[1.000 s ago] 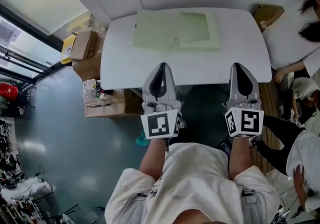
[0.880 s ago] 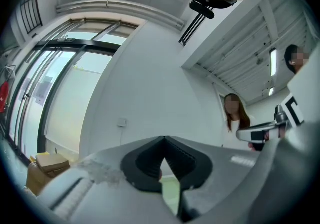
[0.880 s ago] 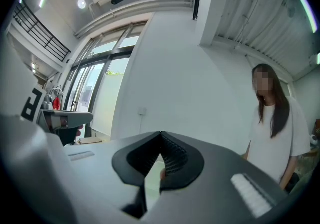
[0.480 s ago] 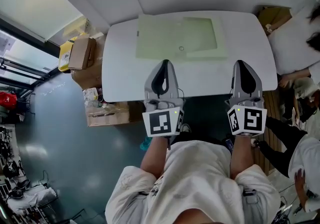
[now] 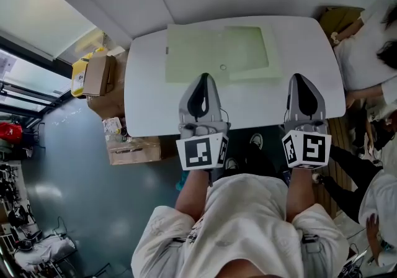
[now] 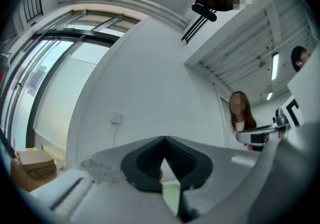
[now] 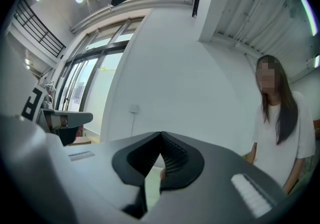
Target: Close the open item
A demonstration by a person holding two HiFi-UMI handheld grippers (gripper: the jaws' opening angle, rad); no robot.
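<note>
Folder (image 5: 217,53), pale green, lies open and flat on far half of white table (image 5: 149,106). Left gripper (image 5: 203,81) and right gripper (image 5: 304,79) over table's near edge, just short of folder. Both clenched, tips together, nothing between. Cardboard boxes (image 5: 99,75) on floor, left.

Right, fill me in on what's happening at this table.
A person stands at a white table with a gripper in each hand. A pale green folder lies open and flat on the far half of the table. The left gripper and right gripper are held side by side over the near edge, pointing toward the folder. Both are shut and hold nothing. The folder has not been closed yet. Other people stand off to the right.
</note>
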